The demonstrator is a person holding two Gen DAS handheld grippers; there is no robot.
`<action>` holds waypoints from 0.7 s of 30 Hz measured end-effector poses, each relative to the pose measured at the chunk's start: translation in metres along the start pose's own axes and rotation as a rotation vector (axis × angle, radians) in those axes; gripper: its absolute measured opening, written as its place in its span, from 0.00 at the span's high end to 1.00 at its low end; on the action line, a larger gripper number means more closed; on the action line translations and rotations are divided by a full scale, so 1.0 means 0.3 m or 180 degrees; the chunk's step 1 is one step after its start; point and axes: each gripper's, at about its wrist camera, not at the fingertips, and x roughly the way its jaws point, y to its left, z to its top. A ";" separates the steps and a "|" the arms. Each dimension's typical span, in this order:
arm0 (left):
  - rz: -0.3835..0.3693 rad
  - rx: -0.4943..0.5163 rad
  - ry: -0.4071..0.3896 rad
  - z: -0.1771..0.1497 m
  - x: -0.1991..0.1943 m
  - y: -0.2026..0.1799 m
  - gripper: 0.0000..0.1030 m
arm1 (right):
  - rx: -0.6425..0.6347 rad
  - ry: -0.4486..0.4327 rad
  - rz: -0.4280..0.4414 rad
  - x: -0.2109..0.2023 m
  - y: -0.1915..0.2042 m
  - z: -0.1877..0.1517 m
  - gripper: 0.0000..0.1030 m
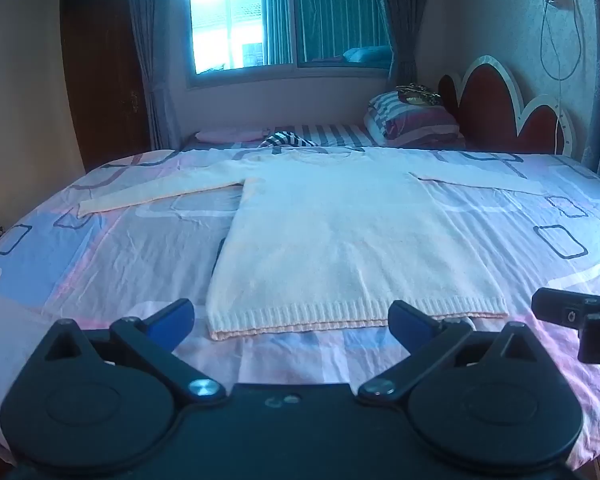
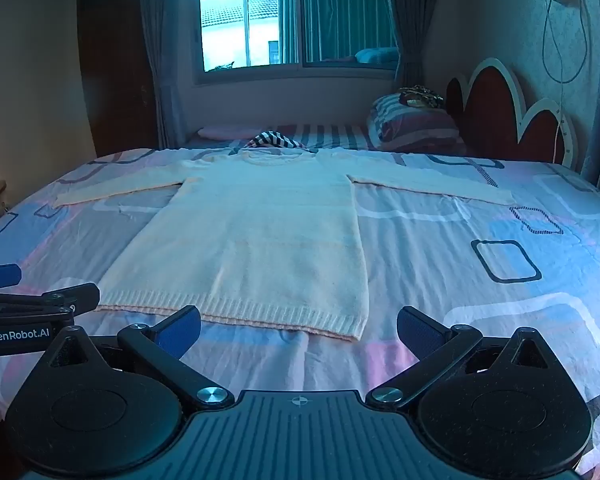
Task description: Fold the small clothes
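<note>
- Two black two-finger tools with blue pads hover low over the near edge of a bed, both spread wide with nothing between their pads.
- Left wrist view: the left tool (image 1: 291,322) gapes just short of the ribbed hem of a cream knitted long-sleeved sweater (image 1: 340,240), which lies flat and unfolded on the pink-and-blue patterned bed sheet (image 1: 100,248), sleeves stretched out to both sides, neckline toward the window (image 1: 288,20). The right tool (image 1: 580,312) shows at the right edge.
- Right wrist view: the right tool (image 2: 299,330) sits near the sweater's (image 2: 256,240) lower right hem corner, not touching it. The left tool (image 2: 24,296) pokes in from the left. A striped pillow (image 2: 412,124) rests by the red scalloped headboard (image 2: 496,108).
</note>
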 end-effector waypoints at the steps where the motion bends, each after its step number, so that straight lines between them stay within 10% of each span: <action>1: -0.0013 -0.0006 0.0005 -0.001 0.001 0.001 0.00 | 0.0011 0.0006 0.0002 0.000 0.000 0.001 0.00; 21: 0.0069 0.0009 0.0001 0.004 0.009 0.012 0.00 | 0.0003 -0.0004 0.0010 0.006 0.005 -0.003 0.00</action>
